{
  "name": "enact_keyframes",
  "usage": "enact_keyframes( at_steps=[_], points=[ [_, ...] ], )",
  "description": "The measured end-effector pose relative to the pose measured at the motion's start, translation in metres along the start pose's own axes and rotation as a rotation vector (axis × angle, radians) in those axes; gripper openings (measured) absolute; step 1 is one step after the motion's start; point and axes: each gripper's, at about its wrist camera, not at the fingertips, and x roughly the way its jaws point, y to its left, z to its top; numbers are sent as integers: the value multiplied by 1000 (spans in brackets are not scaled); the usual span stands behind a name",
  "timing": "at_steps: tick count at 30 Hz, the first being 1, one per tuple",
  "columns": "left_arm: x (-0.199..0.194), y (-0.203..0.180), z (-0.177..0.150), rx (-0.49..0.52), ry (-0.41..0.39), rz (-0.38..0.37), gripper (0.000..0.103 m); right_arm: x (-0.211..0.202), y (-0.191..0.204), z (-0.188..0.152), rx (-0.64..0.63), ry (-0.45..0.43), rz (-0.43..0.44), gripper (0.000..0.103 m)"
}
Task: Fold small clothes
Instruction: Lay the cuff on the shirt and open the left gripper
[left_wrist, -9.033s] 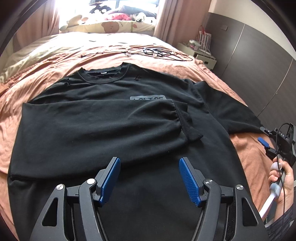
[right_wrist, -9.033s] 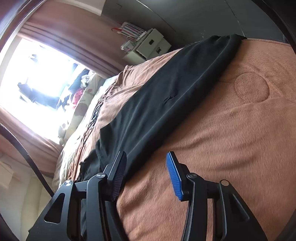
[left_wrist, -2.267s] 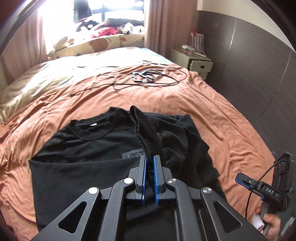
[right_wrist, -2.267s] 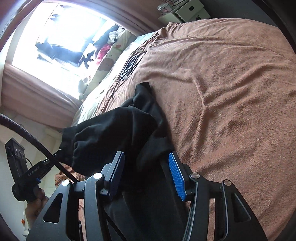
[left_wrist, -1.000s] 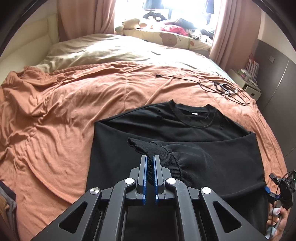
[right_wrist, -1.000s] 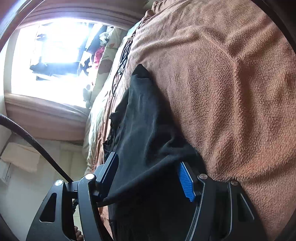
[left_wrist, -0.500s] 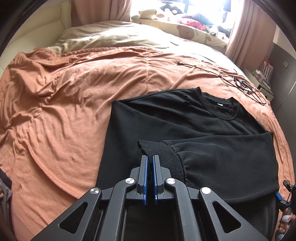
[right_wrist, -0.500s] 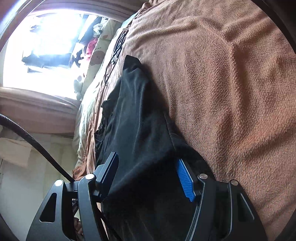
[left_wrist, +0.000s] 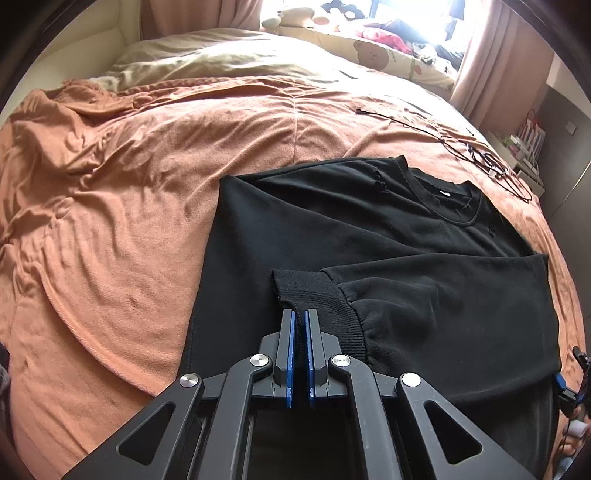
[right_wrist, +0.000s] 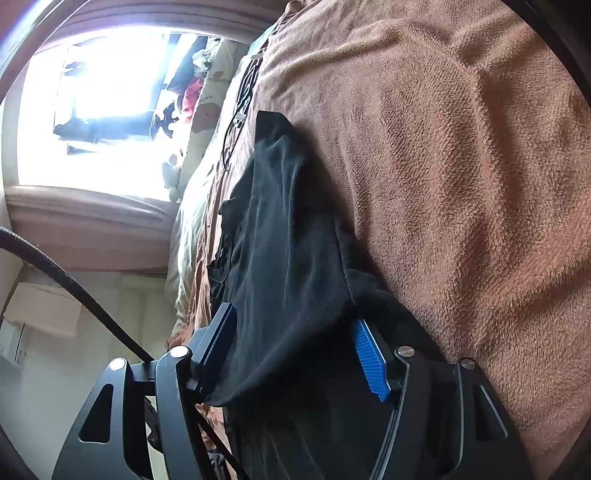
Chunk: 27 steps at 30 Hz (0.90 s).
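A: What is the left gripper (left_wrist: 298, 317) doing?

B: Its two blue-padded fingers are pinched together on the ribbed cuff (left_wrist: 314, 291) of the black long-sleeved sweatshirt (left_wrist: 369, 236). The cuff lies near the middle of the garment's front, with the sleeve (left_wrist: 443, 295) running off to the right across the body.

A: And where does the sweatshirt lie?

B: Spread flat on the bed's rust-orange fleece blanket (left_wrist: 110, 206), neckline (left_wrist: 454, 206) toward the far right. The left side is already folded in, giving a straight edge there, and the sleeve that the gripper holds is laid over the chest.

A: The right gripper (right_wrist: 295, 354)?

B: Its fingers stand well apart (one blue pad (right_wrist: 369, 354) shows clearly, low against the blanket). The black fabric lies between them, draped over the lower finger, but nothing is clamped. In the left wrist view only a sliver of that gripper and a bit of the person's hand (left_wrist: 574, 432) show at the right edge.

A: Anything else on the bed?

B: A tangle of thin black cable (left_wrist: 484, 158) on the far right of the blanket, beyond the neckline. Farther off there is a beige quilt (left_wrist: 221, 62), and a cream pillow with a bear print (left_wrist: 373, 55) under the bright window. Pinkish-brown curtains (left_wrist: 495, 55) hang on the far right.
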Motion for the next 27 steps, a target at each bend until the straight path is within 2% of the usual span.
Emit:
enact_keyframes(
  at_steps=[4, 9, 15, 16, 18, 20, 24, 27],
  points=[
    [2, 4, -3, -7, 12, -12, 6, -10, -14, 1, 54, -63, 17, 57],
    [14, 8, -17, -10, 52, -7, 6, -10, -19, -2, 30, -51, -72, 37],
    [20, 19, -37, -19, 89, -22, 6, -14, -8, -6, -2, -49, -120, 37],
    [20, 20, -38, -14, 95, 5, 0, -15, -7, -7, -10, -46, -128, 37],
    [20, 24, -35, -6, 108, 54, 0, -17, 2, -7, -15, -36, -136, 37],
    [11, 31, -28, -22, 85, 80, 0, -23, 12, -12, -33, -30, -119, 37],
    [-9, 31, -16, -42, 29, 3, 0, -31, 44, -22, -150, -30, -84, 37],
    [-9, 15, -17, -4, 23, -31, 0, -28, 60, -24, -247, -37, -71, 37]
  ],
)
